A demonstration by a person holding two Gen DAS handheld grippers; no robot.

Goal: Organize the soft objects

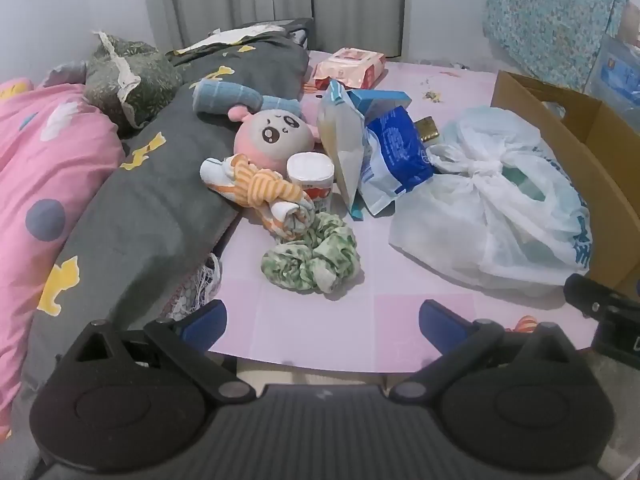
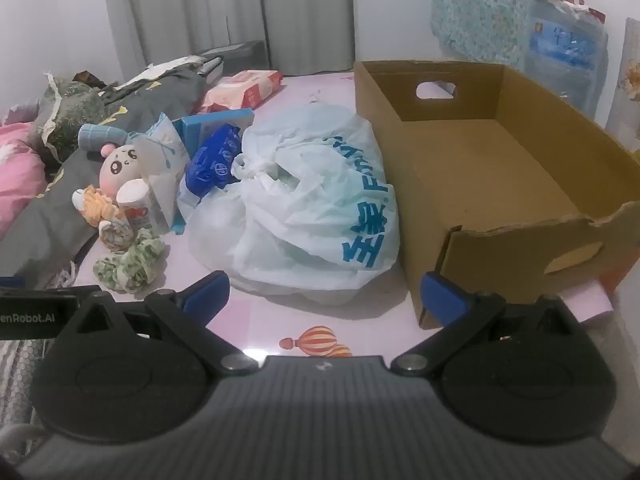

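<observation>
A green patterned scrunchie [image 1: 311, 258] lies on the pink table [image 1: 320, 332], just ahead of my open, empty left gripper [image 1: 322, 322]. Behind it lie an orange striped knotted cloth [image 1: 260, 188] and a pink round-faced plush doll [image 1: 274, 134]. My right gripper [image 2: 324, 298] is open and empty, facing a tied white plastic bag [image 2: 304, 208] and an empty cardboard box [image 2: 492, 168] to its right. The scrunchie [image 2: 130, 264] and the doll [image 2: 120, 166] show at the left of the right wrist view.
A white cup [image 1: 311, 174], blue packets [image 1: 396, 152] and a pink wipes pack [image 1: 350, 66] sit behind the soft items. A grey pillow [image 1: 152, 200] and pink bedding [image 1: 44, 168] border the table's left side. The white bag [image 1: 496, 208] and box [image 1: 576, 152] stand right.
</observation>
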